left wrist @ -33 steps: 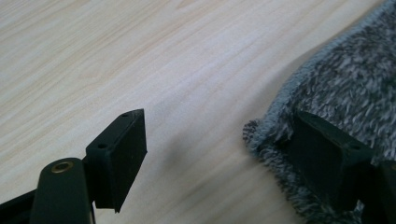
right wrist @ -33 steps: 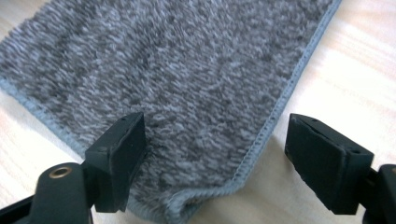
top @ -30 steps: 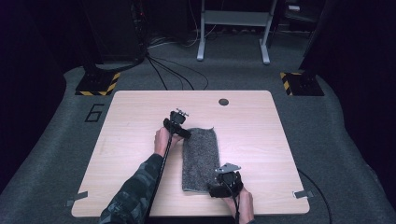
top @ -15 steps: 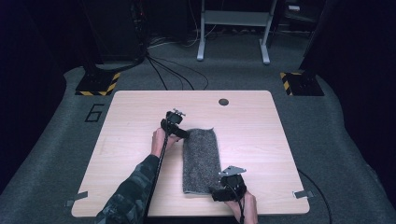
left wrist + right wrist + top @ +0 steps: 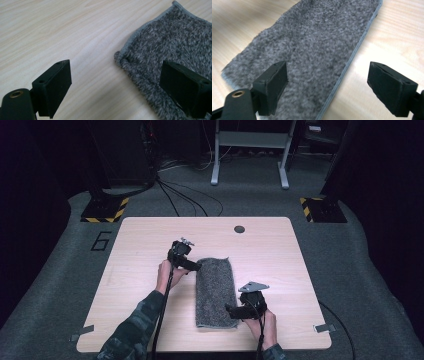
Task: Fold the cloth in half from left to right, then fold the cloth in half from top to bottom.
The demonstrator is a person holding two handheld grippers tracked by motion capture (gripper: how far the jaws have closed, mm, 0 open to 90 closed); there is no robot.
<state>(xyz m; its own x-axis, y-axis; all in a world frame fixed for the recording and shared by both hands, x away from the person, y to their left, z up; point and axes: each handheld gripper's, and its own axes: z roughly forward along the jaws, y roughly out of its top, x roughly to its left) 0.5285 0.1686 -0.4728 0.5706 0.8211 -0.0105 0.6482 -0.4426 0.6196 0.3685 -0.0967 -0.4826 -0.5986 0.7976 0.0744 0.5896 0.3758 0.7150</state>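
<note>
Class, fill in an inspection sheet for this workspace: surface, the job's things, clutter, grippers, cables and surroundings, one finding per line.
Surface: light wood table, with a dark round cap near its far edge.
Job's things: grey towel folded into a long strip, flat on the table.
Clutter: nothing seen.
Grippers: left gripper open above the towel's far left corner; right gripper open above its near right edge; both jaws have just been opening, nothing pinched.
Cables: black cables on the floor beyond the table.
Surroundings: grey carpet, hazard-striped bases, metal stand.
</note>
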